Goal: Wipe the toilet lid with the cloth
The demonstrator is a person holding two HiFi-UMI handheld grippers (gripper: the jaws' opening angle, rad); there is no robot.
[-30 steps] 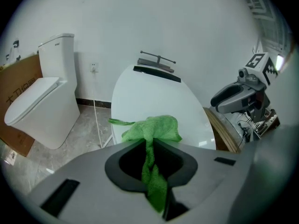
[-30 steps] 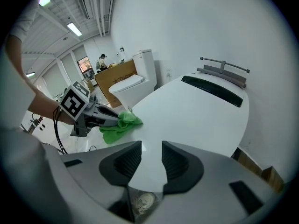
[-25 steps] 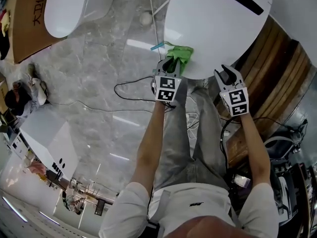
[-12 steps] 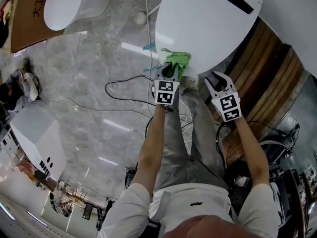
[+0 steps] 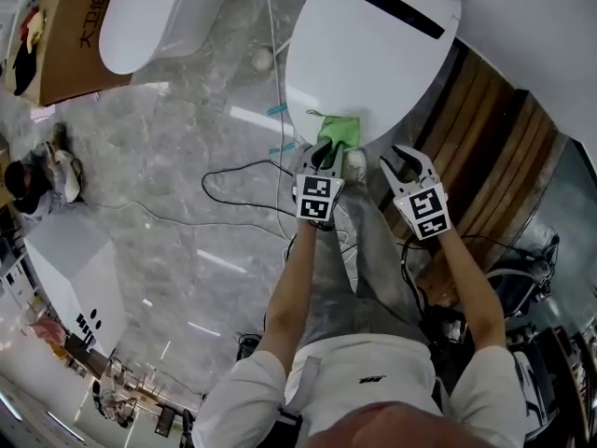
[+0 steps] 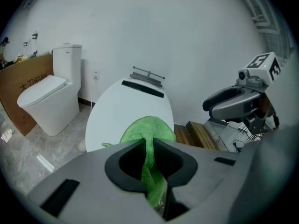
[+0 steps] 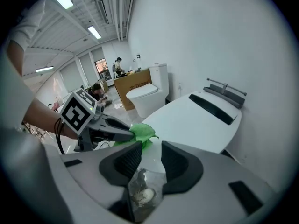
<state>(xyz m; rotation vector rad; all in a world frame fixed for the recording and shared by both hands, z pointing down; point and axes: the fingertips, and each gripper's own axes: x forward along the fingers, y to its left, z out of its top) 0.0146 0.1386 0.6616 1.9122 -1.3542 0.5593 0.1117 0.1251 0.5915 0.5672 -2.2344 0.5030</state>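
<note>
**Left gripper holds the cloth at the lid's near edge**

The white toilet lid (image 5: 373, 54) is shut and fills the head view from 12 to 1 o'clock. A second toilet (image 5: 154, 17) stands well apart at 10 o'clock, next to a cardboard box (image 5: 56, 45). Wooden slats (image 5: 494, 147) run along the lid's 4 o'clock side.

Both bare forearms reach forward from the body at 6 o'clock. The left one points almost straight to 12, the right one leans toward 11. The marker cubes face up at the head camera.

The left gripper (image 5: 322, 149) has its jaws pinched on the green cloth (image 5: 338, 129), a fold of it squeezed between them. The rest of the cloth lies bunched on the lid's rim at the lid's 6 o'clock.

The right gripper (image 5: 407, 160) hangs just beside the rim, at 3 o'clock from the left one. Its jaws are spread with nothing between them.
</note>
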